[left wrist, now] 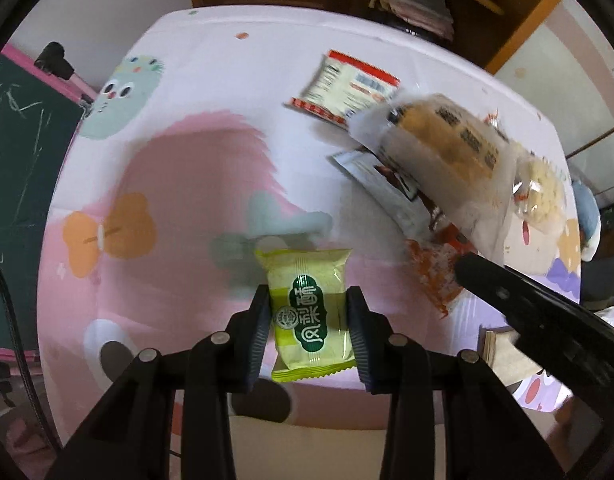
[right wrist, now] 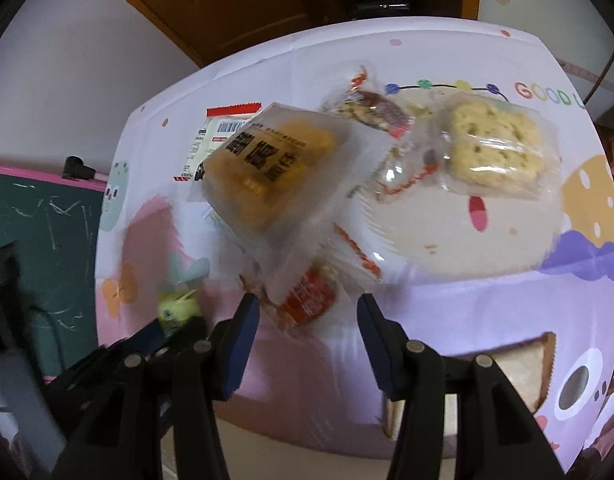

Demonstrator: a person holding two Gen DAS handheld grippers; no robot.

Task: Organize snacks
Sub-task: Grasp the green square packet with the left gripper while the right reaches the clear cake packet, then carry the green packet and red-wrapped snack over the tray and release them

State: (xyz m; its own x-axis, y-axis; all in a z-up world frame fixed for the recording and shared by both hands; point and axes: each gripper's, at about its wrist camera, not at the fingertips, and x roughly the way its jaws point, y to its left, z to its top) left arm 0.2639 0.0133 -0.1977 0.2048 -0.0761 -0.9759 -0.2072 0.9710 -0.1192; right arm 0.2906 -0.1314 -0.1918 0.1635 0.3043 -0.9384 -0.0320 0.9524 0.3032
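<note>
Left gripper [left wrist: 309, 328] clamped on the yellow-green pastry packet [left wrist: 310, 316], pads on both its sides, packet on the pink cartoon tablecloth [left wrist: 179, 184] near the front edge; pick step in hand, next move by my read is lift and carry to wherever snacks get grouped; no bin visible. Right gripper [right wrist: 307, 312] jaws apart, not pressing anything, hovering by the red wrapper [right wrist: 309, 300] under the frosted cake packet [right wrist: 267, 176]; both grippers point steeply down; cracker pack [right wrist: 493, 148] lies beyond.
</note>
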